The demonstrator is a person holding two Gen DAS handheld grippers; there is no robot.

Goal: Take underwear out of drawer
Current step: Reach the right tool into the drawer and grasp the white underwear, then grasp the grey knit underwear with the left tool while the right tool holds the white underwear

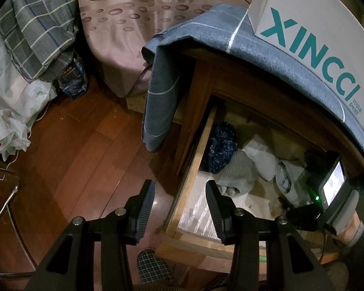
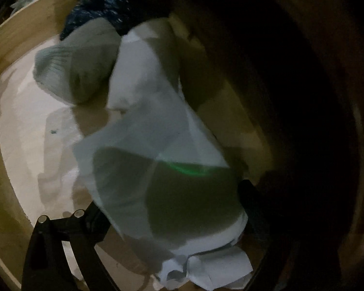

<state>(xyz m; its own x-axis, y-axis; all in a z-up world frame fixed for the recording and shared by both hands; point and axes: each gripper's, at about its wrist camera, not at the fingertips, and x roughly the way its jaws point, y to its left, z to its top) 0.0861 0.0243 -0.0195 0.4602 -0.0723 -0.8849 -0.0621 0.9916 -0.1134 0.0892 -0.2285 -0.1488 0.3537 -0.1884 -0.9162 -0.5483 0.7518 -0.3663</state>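
The left gripper (image 1: pixel 180 202) hangs above the front left corner of the open drawer (image 1: pixel 190 177), its jaws spread wide with nothing between them; one finger is over the wooden floor (image 1: pixel 85 150), the other over the drawer's pale lining. Inside the drawer, a dark blue patterned bundle (image 1: pixel 222 145) lies at about twelve o'clock from that gripper, a grey ribbed roll (image 1: pixel 237 174) sits just beside it at one o'clock, and white and pale blue garments lie further toward three o'clock. The right gripper (image 1: pixel 327 191) reaches into the drawer there, under the blue-grey cloth (image 1: pixel 206 38) draped over the cabinet top, where a white XINCCI shoe box (image 1: pixel 310 24) stands. From the right wrist, a pale blue-white piece of underwear (image 2: pixel 157 157) drapes over the right gripper and hides its fingertips; it seems lifted off the drawer floor, though blur and darkness leave the grip itself impossible to tell.
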